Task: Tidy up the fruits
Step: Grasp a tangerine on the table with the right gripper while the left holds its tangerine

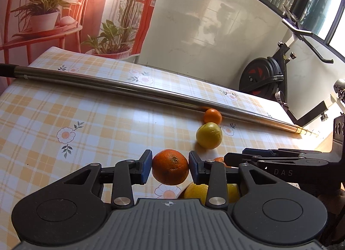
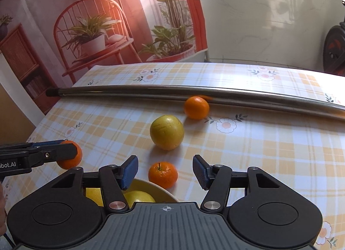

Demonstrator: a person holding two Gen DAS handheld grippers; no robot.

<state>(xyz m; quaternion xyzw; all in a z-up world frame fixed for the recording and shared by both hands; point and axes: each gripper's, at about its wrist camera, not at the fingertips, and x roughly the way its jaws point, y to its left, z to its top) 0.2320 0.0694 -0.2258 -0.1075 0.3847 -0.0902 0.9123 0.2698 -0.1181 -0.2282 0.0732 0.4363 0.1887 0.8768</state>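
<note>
Sunlit room w/ a plant-and-chair wall mural; checked floral tabletop [image 2: 269,153] carrying loose fruit. Landmark: yellow bowl [image 2: 155,187], at near edge, partly hidden under the right unit in the right wrist view.

Left gripper [image 1: 170,167]: jaws closed onto an orange [image 1: 170,167], pads touching both sides, fruit apparently lifted clear of the cloth, just left of the bowl. Right gripper [image 2: 165,174]: jaws wide apart, holding nothing, hovering over the bowl's far rim w/ a small stemmed orange [image 2: 163,174] lying between the pads' line, just beyond the bowl.

Step in hand, prob.: carry the held orange over the bowl & drop it in. Best done w/ grip steady, travel short & level, release low so nothing bounces out. Already at least two yellow fruits [image 2: 138,198] inside, so aim for the free gap.

Beyond the bowl: yellow-green fruit [image 2: 167,132], further back another orange [image 2: 196,107] touching a long steel pipe [image 2: 172,92] lying across the cloth. Exercise bike [image 1: 265,77] well behind, off the tabletop.

In the way: right unit's body sits close over the bowl & beside the left fingers; risk of a clash unless one yields. Round fruit likely to roll if nudged.
</note>
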